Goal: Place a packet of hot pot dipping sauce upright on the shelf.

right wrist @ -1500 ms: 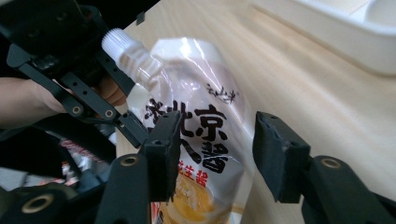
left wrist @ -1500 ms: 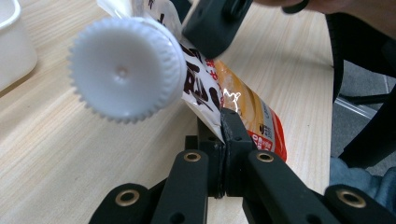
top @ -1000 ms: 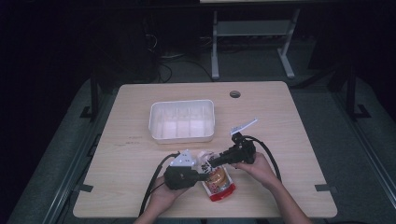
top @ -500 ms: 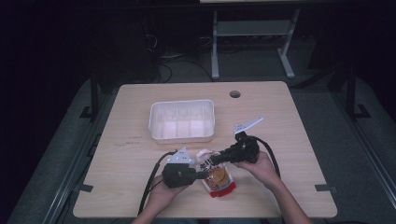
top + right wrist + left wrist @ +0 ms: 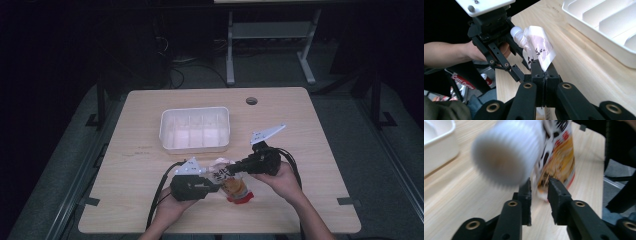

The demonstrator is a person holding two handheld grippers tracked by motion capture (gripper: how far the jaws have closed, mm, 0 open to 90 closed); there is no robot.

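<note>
Pinching the printed orange-and-white spouted pouch (image 5: 231,181) with my right gripper (image 5: 543,72), clamped on its edge near the table's (image 5: 310,150) front; left gripper's (image 5: 539,188) jaws just eased apart, gripping nothing.

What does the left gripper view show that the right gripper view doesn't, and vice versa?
Left gripper view: the cap end-on and blurred, and the pouch with its orange and red print. The left gripper has just been opening its jaws; nothing is pinched, and the pouch lies just beyond them.
Right gripper view: the right gripper shut on the pouch's pale corner, the hand holding the left gripper, and the dividers of the tray.
Both: pouch, tray, table.
</note>
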